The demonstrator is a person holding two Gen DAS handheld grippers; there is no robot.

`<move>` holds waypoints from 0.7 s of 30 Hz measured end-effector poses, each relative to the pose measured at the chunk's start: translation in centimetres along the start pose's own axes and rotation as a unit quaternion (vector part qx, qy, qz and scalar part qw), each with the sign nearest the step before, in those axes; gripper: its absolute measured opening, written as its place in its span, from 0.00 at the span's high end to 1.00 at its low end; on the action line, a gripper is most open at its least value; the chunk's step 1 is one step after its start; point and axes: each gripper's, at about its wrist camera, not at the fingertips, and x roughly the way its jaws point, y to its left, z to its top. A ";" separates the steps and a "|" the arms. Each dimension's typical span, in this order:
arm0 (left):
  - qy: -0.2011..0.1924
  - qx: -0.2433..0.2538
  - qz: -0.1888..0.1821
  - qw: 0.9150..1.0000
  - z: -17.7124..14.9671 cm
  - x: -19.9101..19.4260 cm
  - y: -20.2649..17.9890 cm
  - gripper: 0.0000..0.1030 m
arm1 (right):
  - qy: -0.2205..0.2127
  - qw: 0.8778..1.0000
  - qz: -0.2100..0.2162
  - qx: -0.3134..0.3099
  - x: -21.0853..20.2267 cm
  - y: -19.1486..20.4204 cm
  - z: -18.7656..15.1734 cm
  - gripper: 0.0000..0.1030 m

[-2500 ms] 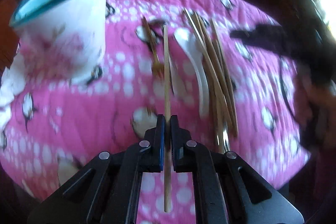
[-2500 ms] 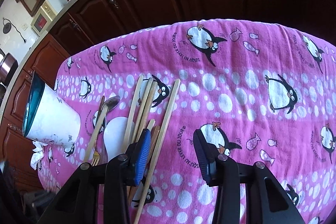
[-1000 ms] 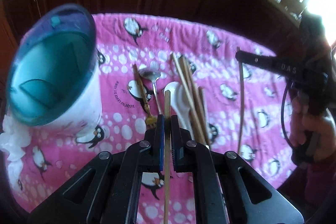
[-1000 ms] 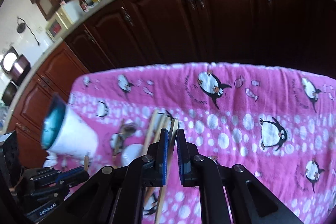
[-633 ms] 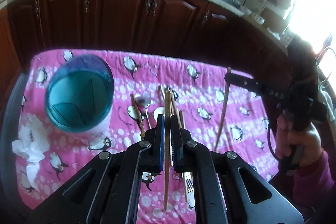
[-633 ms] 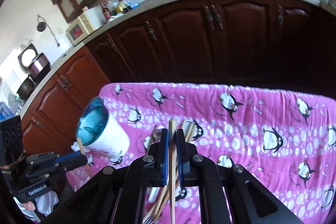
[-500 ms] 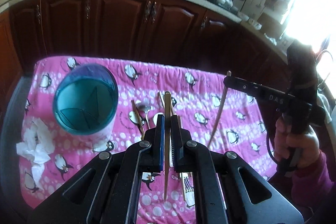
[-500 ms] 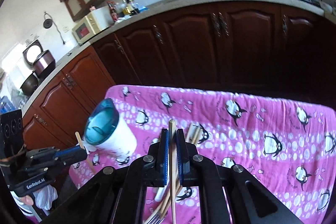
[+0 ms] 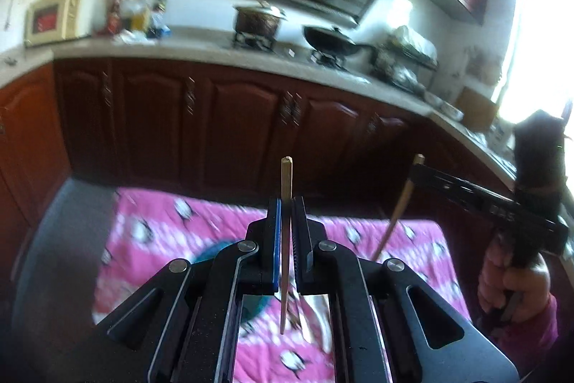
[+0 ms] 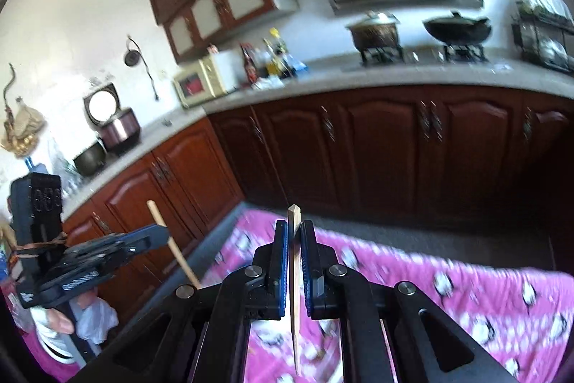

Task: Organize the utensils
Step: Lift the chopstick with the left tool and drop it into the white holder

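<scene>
Each hand-held gripper is clenched on a single wooden chopstick, high above the table. The left hand-held gripper (image 9: 286, 203) pinches its chopstick (image 9: 286, 174) near the thick end, so a short stub sticks out ahead of the fingertips and the long thin part runs back under the body, its tip hanging over the pink penguin cloth (image 9: 150, 225) below. The right hand-held gripper (image 10: 294, 227) holds the other chopstick (image 10: 295, 275) the same way, blunt end just past the fingertips, slim end trailing down towards the cloth. In the left view a blurred teal patch, probably the cup (image 9: 215, 248), peeks out just below and left of the left fingers; the rest is hidden behind the hand-held gripper body, so its exact place is a guess. That is the main risk: with the cup mouth mostly out of sight and both views smeared by motion, a lowered tip could miss the opening and jab the rim or the cloth. Each stick is held at one narrow point, far from its middle, so it may pivot or slide between the pads if the tip strikes anything. Both sticks converge on one cup, so they may also knock each other.
</scene>
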 end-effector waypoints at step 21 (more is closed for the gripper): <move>0.031 -0.031 0.115 0.992 -2.2 10.4 9.0 0.96 | 0.061 0.998 0.004 0.011 16.3 2.5 -1.8 0.94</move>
